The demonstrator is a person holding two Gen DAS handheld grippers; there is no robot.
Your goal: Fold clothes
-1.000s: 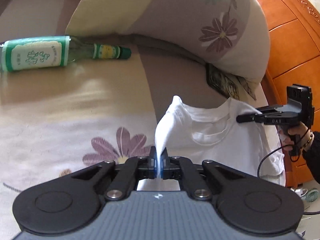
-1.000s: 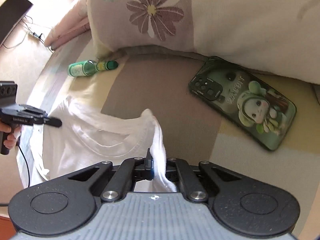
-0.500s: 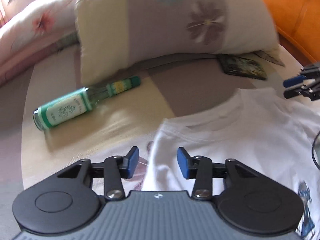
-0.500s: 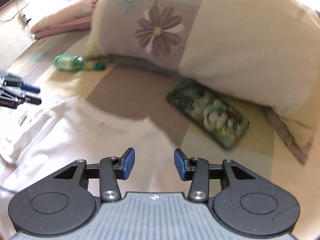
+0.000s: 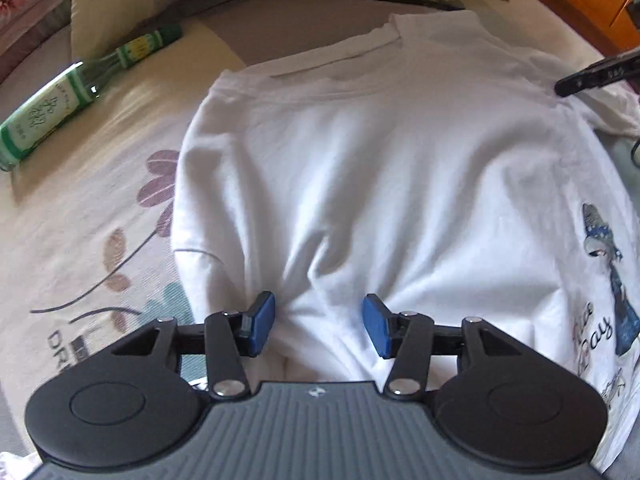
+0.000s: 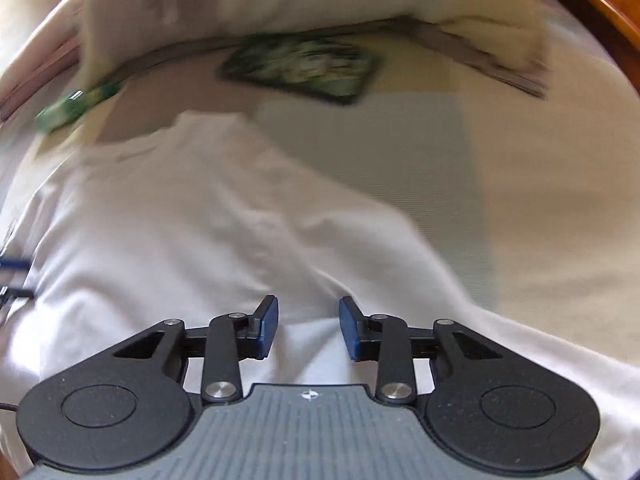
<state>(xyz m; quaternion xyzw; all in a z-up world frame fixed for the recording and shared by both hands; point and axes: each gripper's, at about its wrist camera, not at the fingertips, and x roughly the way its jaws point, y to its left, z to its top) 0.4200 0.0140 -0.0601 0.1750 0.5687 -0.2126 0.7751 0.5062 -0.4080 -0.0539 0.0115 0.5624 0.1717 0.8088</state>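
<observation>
The bed (image 5: 100,208) is covered by a floral sheet. The white T-shirt (image 5: 380,168) is spread flat on it. The left claw (image 5: 319,325) is opening, the right claw (image 6: 308,328) closing; nothing is pinched. A bottle (image 5: 76,92) lies beside.

A: So both rigs match? The left tool (image 5: 318,326) has blue pads on black linkage arms with silver screws.

B: Yep, the right tool (image 6: 308,328) too: ribbed grey body, round black discs, small logo.
</observation>
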